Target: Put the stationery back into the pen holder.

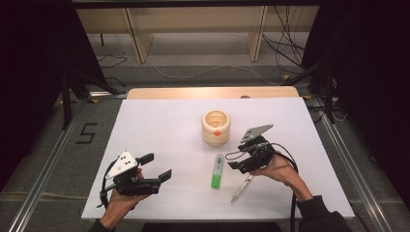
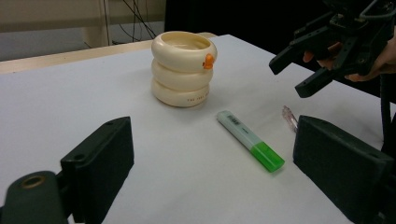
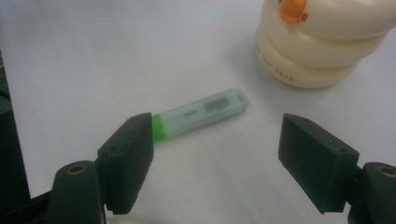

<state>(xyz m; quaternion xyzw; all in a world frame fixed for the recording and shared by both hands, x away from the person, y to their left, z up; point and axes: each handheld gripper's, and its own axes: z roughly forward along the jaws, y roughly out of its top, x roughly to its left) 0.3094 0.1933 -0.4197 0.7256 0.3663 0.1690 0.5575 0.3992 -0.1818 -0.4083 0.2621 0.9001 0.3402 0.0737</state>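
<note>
A: How should the step in hand be done well?

B: It is judged that the highlighter [image 3: 201, 113] is about to be picked up by the right gripper [image 1: 244, 159]. Its jaws are spread wide and nothing is held. In the right gripper view the green cap end is seen just beside the left finger [image 3: 127, 161], while the pale barrel runs out ahead into the gap. The gripper should be shifted so that the barrel lies midway between the fingers, then lowered and closed across its short width, not along its length.

A: And the other hand?

B: The left gripper [image 1: 157, 166] is also released and empty, well apart from the marker; nothing is asked of it yet.

A: How does the marker look?

B: A flat-sided translucent body with a printed label and a bright green cap is seen, lying flat on the white table [image 1: 159, 125]. Beyond the fingertips stands a cream ringed pen holder [image 1: 216, 127]; a clear pen [image 1: 241, 188] lies beside the right hand.
</note>
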